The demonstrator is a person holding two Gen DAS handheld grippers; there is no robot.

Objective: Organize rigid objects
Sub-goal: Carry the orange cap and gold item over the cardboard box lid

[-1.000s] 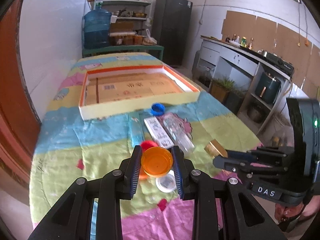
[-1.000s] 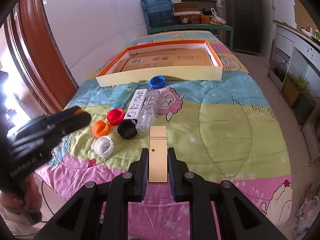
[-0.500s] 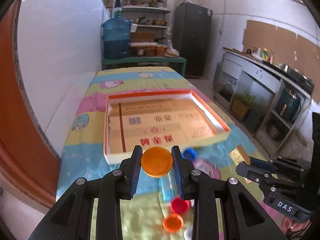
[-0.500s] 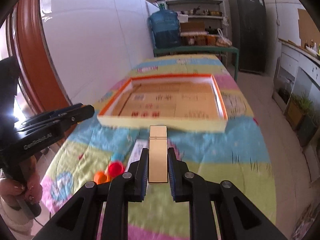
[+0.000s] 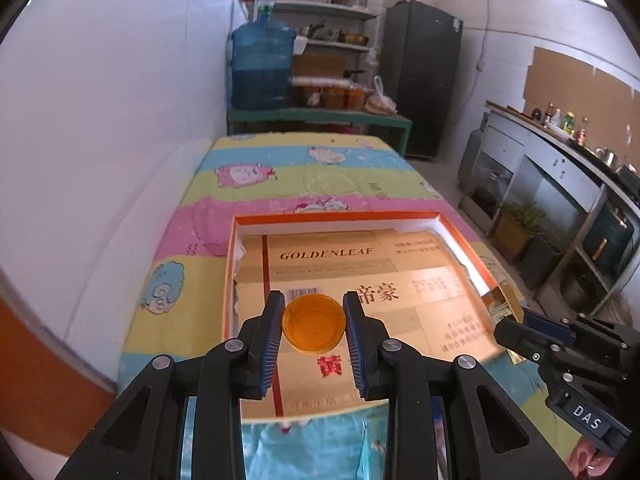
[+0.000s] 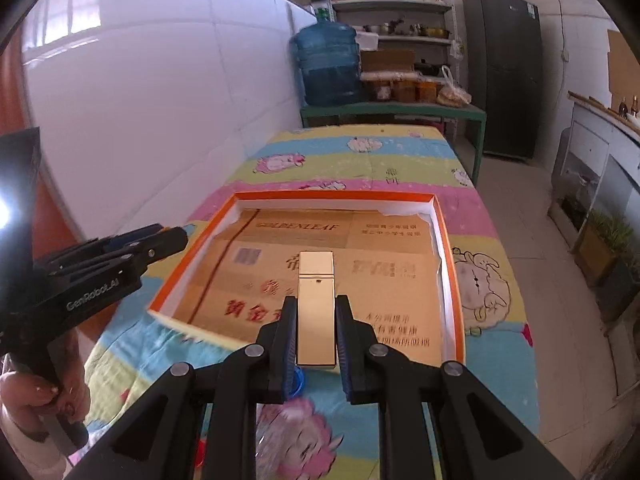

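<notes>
An orange bottle cap (image 5: 313,325) sits clamped in my left gripper (image 5: 314,326), hollow side up, above the near part of the orange-rimmed box tray (image 5: 336,216). My right gripper (image 6: 316,334) is shut on a slim gold box (image 6: 316,304) that points toward the same tray (image 6: 334,195), just over its near wall. Flattened cardboard (image 5: 372,276) lines the tray floor. In the left wrist view the right gripper (image 5: 520,330) shows at the tray's right edge with the gold box (image 5: 500,300). The left gripper (image 6: 152,244) shows at the tray's left edge in the right wrist view.
The tray lies on a bed with a striped cartoon quilt (image 5: 304,176) against a white wall. A blue cap (image 6: 298,384) peeks out below the right fingers. Beyond the bed stand a green bench with a water jug (image 5: 260,68), shelves and a dark fridge (image 5: 420,80).
Both grippers have moved forward and up from the loose caps and bottle near the bed's front to the tray, each keeping its object. The tray now fills the middle of both views.
</notes>
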